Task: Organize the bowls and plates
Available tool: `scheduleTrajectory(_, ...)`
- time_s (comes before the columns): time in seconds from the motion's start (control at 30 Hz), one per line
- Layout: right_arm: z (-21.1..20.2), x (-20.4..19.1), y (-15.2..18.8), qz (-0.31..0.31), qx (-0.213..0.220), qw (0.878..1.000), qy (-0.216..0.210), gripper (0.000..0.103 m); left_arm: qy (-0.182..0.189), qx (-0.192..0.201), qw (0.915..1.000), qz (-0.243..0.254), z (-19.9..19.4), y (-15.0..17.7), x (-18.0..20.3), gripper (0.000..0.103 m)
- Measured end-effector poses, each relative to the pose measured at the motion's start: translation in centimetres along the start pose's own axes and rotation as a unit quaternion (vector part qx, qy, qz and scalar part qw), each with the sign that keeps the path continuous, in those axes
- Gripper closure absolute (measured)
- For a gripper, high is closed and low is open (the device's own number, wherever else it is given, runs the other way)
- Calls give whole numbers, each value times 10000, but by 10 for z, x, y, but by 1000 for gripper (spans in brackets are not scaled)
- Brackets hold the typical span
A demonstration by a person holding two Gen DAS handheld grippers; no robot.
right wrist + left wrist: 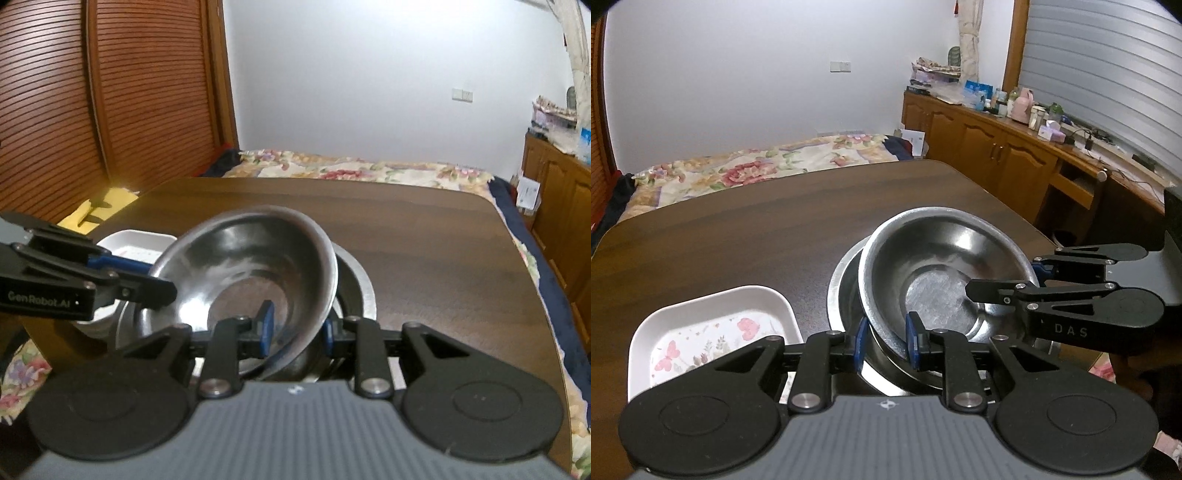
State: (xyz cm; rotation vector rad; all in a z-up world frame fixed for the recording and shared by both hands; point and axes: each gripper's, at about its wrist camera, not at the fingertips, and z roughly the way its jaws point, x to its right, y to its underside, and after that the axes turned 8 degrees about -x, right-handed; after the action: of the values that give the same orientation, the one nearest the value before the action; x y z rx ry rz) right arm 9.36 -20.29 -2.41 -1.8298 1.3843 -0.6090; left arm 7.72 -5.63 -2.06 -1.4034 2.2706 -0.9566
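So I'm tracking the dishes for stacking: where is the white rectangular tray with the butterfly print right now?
The white butterfly-print tray lies on the dark wooden table, just left of the stacked steel bowls in the left wrist view.

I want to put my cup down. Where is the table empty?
The far half of the table is bare, from the bowls to the edge by the bed. It is crowded near both grippers: the tilted steel bowl, the bowl under it, the white tray.
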Motion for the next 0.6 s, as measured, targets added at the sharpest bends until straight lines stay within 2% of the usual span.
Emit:
scheduleTrajectory(0.27, -3, -2, 3, -195, 114, 9997, 98, 72, -112, 103, 9999, -55, 0, 5, 3, 79)
scheduleTrajectory(0.33, -4, -1, 2, -144, 161, 9998, 37, 64, -103, 132, 9998, -99, 1, 5, 0, 79)
scheduleTrajectory(0.4, -5, 2, 2, -60, 202, 9998, 60, 60, -107, 155, 9998, -120, 1, 6, 0, 79)
scheduleTrajectory(0.6, -7, 7, 1, 92, 267, 9996, -23, 61, -150, 208, 9996, -151, 0, 8, 0, 79)
